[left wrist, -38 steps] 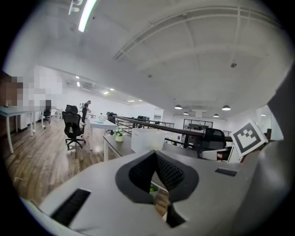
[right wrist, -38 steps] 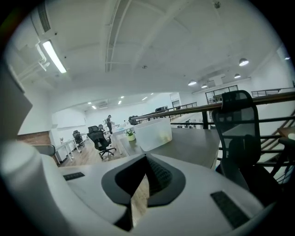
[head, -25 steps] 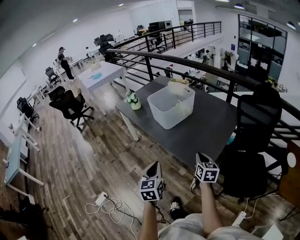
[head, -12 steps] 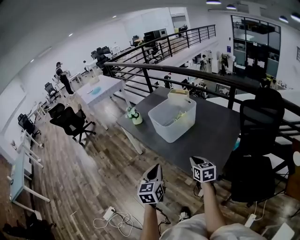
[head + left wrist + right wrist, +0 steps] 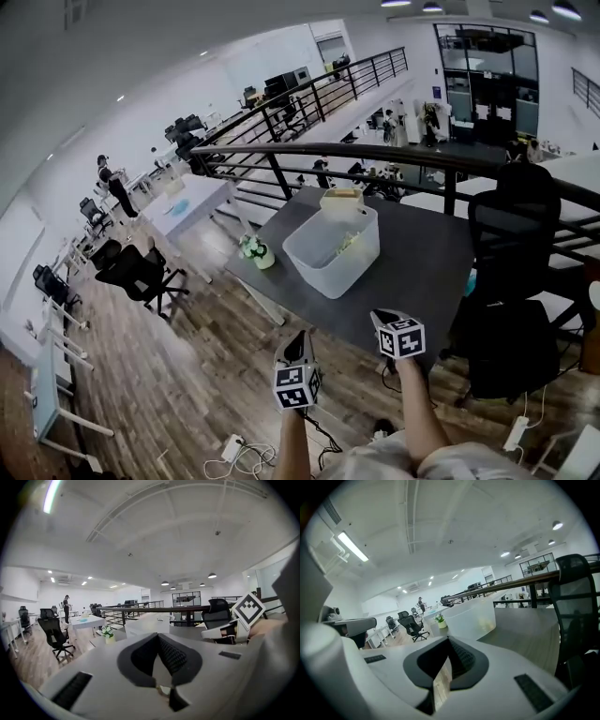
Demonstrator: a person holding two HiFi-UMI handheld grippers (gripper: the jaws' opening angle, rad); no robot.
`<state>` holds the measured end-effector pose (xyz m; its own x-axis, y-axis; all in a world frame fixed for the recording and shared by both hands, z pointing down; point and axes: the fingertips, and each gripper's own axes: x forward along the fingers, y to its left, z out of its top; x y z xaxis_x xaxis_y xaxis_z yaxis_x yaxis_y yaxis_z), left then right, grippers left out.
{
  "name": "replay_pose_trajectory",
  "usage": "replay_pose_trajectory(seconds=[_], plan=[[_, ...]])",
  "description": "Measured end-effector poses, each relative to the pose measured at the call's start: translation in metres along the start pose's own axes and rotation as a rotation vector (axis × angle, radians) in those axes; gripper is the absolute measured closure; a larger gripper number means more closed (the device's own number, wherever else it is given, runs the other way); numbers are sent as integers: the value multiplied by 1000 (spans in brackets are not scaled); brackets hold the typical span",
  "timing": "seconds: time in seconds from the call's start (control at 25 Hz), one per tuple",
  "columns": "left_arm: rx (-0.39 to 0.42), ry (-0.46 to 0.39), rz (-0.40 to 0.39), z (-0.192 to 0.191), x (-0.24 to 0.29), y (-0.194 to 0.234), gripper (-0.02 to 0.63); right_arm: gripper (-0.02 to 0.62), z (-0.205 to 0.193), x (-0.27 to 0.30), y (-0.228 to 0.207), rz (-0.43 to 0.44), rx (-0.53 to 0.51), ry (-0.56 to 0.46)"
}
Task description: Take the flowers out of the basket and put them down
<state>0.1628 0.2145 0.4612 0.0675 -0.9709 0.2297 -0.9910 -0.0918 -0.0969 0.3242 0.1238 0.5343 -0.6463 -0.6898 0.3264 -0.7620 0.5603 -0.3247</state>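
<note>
Flowers (image 5: pixel 348 241), head view: faintly seen inside the basket (image 5: pixel 317 265) on the table (image 5: pixel 427 272). My left gripper (image 5: pixel 298 339) and right gripper (image 5: pixel 379 317) hang at the near edge, well apart from it. Left gripper view: jaws pressed together, empty. Right gripper view: likewise closed on nothing, basket ahead. Step, as I judge: approach. Next I must reach the basket and spread my jaws.

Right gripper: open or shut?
Shut: the right gripper has its jaw tips together in its own view, nothing held between them.
</note>
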Motion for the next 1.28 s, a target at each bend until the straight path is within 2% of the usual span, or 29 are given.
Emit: replay_pose_trajectory(seconds=[0.2,0.32,0.6,0.76,1.0,1.28], plan=[[96,-12,14,9,13,4,594,575,24,2,-14,-21,41,-57],[49,-10,-4,10,22,10,594,575,29,9,-16,-20,43,-58],[15,3,-33,2,43,23,594,577,29,33,-14,-1,-1,-19],[-53,11,-59,-10,55,26,594,577,31,51,-9,28,-12,-15],[-68,34,-63,-21,70,24,594,575,25,69,-8,39,-35,22],[-145,-8,-63,-11,90,24,594,577,24,71,-21,12,-115,57]])
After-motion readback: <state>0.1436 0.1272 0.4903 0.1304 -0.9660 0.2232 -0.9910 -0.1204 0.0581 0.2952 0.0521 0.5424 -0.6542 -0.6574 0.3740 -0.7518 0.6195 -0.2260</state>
